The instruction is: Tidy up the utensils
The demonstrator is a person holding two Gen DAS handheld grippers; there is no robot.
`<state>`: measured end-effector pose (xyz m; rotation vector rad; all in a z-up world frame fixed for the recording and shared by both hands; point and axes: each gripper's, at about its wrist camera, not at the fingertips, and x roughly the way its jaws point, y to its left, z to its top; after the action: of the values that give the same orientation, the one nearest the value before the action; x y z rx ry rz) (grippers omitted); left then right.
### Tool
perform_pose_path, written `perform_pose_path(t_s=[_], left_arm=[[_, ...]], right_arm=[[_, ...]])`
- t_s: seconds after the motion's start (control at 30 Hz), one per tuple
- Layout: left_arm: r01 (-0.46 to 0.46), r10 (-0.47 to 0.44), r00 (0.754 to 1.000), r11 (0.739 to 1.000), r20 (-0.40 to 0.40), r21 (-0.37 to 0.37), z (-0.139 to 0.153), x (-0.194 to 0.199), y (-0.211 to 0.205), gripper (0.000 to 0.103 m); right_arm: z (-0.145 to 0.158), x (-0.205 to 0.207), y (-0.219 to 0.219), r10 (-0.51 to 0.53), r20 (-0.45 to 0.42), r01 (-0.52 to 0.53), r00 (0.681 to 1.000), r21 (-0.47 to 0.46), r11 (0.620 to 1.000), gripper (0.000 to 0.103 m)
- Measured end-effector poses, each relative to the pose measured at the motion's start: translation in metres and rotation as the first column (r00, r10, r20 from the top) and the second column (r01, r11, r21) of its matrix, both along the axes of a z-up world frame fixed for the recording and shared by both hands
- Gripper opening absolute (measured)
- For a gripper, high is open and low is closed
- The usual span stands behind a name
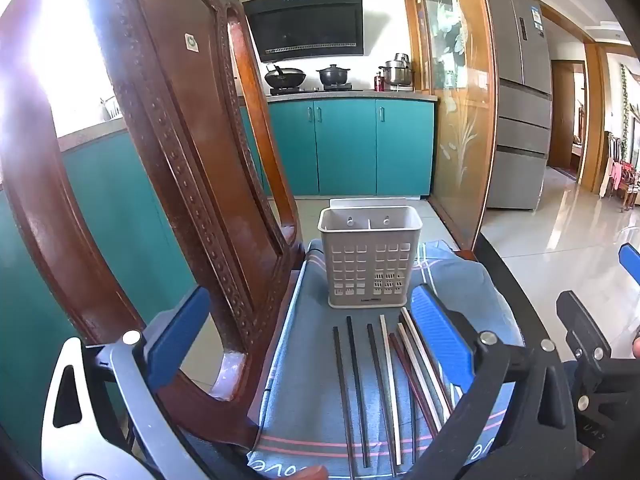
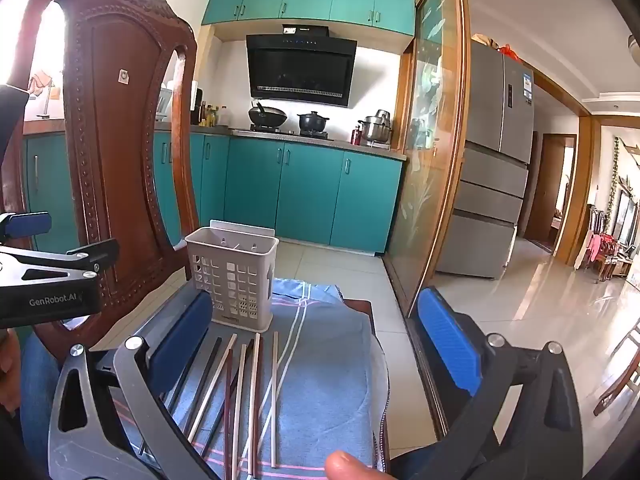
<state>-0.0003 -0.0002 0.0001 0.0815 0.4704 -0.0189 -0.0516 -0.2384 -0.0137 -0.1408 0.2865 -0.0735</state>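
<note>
A grey perforated utensil holder (image 1: 370, 256) stands upright at the far end of a blue cloth (image 1: 312, 400) on a chair seat; it also shows in the right wrist view (image 2: 232, 276). Several chopsticks (image 1: 384, 384), black, white and dark red, lie side by side on the cloth in front of the holder; they also show in the right wrist view (image 2: 240, 392). My left gripper (image 1: 308, 336) is open and empty above the chopsticks. My right gripper (image 2: 320, 340) is open and empty above the cloth, right of the chopsticks.
A carved wooden chair back (image 1: 180, 160) rises close on the left. The chair seat's right edge (image 2: 380, 360) drops to a tiled floor (image 2: 540, 300). A glass sliding door (image 2: 432, 140), teal cabinets (image 2: 300, 192) and a fridge (image 2: 492, 160) stand behind.
</note>
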Motion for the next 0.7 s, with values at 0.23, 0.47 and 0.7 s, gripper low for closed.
perform_pose_path(t_s=[0.23, 0.47, 0.7], left_arm=[[0.001, -0.001, 1.0, 1.0, 0.003, -0.002, 0.0002, -0.0003, 0.0007, 0.1], [0.0, 0.0, 1.0, 1.0, 0.002, 0.004, 0.0004, 0.0001, 0.0007, 0.1], [0.001, -0.001, 1.0, 1.0, 0.001, -0.005, 0.0054, -0.0036, 0.0059, 0.1]], right_arm=[[0.0001, -0.0007, -0.0004, 0.0, 0.008, 0.0, 1.0, 0.003, 1.0, 0.1], [0.0006, -0.0012, -0.0013, 0.002, 0.007, -0.002, 1.0, 0.005, 1.0, 0.1], [0.0003, -0.0018, -0.0006, -0.003, 0.009, 0.003, 1.0, -0.001, 1.0, 0.1]])
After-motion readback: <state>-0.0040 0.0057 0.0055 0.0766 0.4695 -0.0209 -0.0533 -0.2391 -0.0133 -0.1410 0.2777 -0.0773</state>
